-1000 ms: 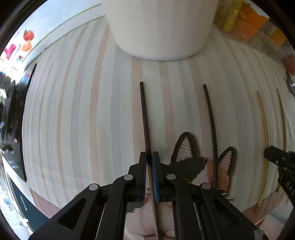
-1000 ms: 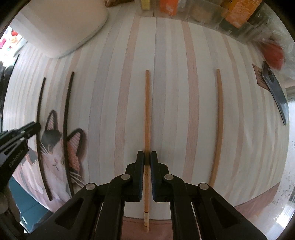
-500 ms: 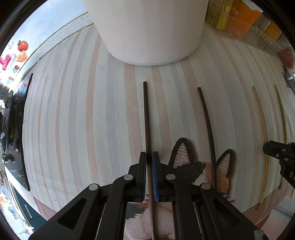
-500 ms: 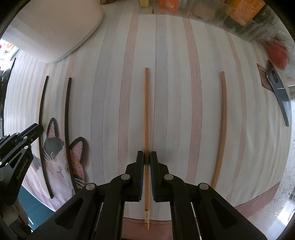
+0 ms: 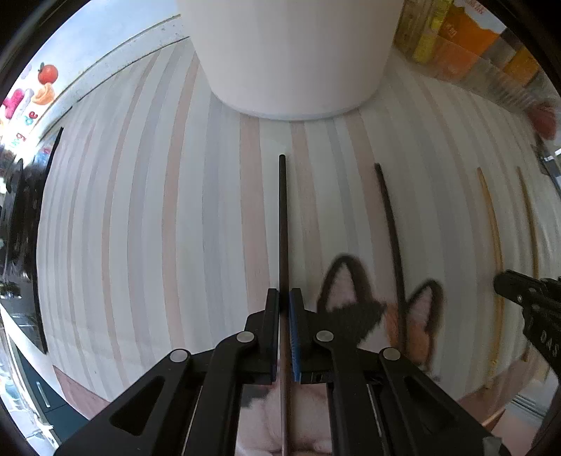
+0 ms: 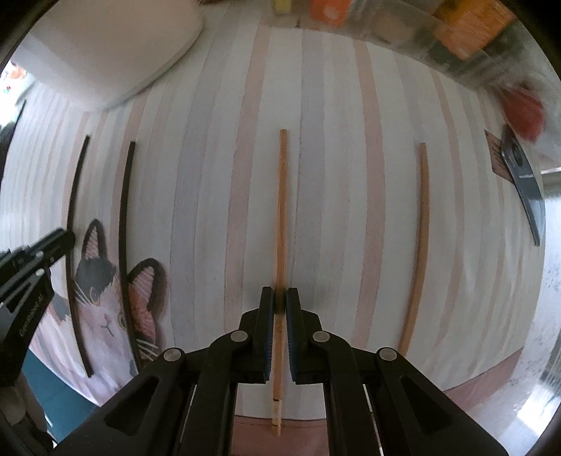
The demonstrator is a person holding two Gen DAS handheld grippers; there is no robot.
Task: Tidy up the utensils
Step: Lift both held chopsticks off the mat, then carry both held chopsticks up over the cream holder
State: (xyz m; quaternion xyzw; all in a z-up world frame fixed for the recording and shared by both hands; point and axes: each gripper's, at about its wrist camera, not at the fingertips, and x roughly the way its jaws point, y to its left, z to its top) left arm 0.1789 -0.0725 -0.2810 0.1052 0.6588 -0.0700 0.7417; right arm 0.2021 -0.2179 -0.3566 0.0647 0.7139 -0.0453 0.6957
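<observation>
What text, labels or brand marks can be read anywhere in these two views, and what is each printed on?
"OAS": partial white letters on the right gripper, cut off.
White lettering on the left gripper body: blurred, unreadable.
Coloured letters on the wall decoration: too distorted to read.
Print on the orange packages and the brown tag: too blurred to read.

The striped mat looks matt, with a printed cat. A pale wooden chopstick shows smooth grain; the dark chopstick is matt. The white container at top looks smooth, plastic-like. Gripper fingers are matt black plastic.
</observation>
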